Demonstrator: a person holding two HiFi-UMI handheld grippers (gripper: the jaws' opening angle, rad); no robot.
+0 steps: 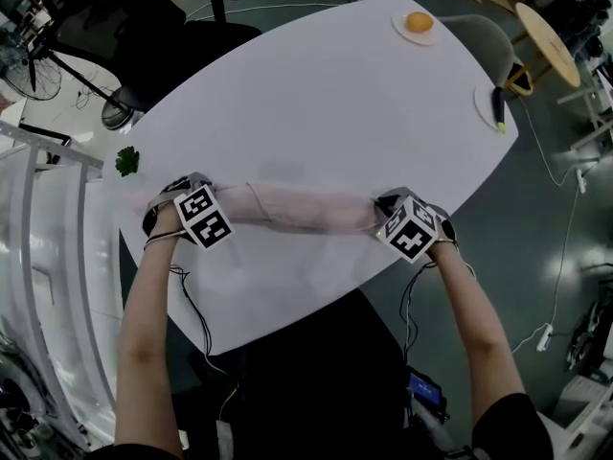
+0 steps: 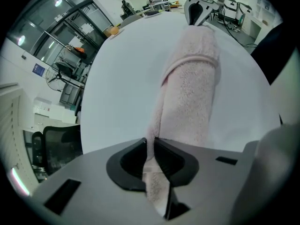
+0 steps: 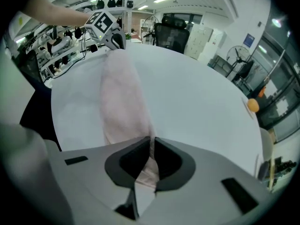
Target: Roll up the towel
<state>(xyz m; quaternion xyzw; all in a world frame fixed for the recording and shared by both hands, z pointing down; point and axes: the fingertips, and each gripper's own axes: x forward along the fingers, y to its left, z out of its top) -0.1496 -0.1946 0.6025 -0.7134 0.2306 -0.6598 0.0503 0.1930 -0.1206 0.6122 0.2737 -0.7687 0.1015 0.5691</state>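
Head view: a person reaches over a white counter [image 1: 326, 94], both forearms [image 1: 144, 324] stretched forward and set well apart, each ending in a claw that points steeply down at the surface. The left claw [image 1: 184, 188] and the right claw [image 1: 387, 206] sit at opposite ends of a pale pink towel [image 1: 302, 206], which lies bunched into a long roll across the near part of the counter. The left gripper view shows its jaws pinched tight on a thin fold at one end of the towel. The right gripper view shows its jaws clamped the same way on the other end. At the counter's far edge, an orange [image 1: 419, 21] rests on a small plate [image 1: 400, 29].
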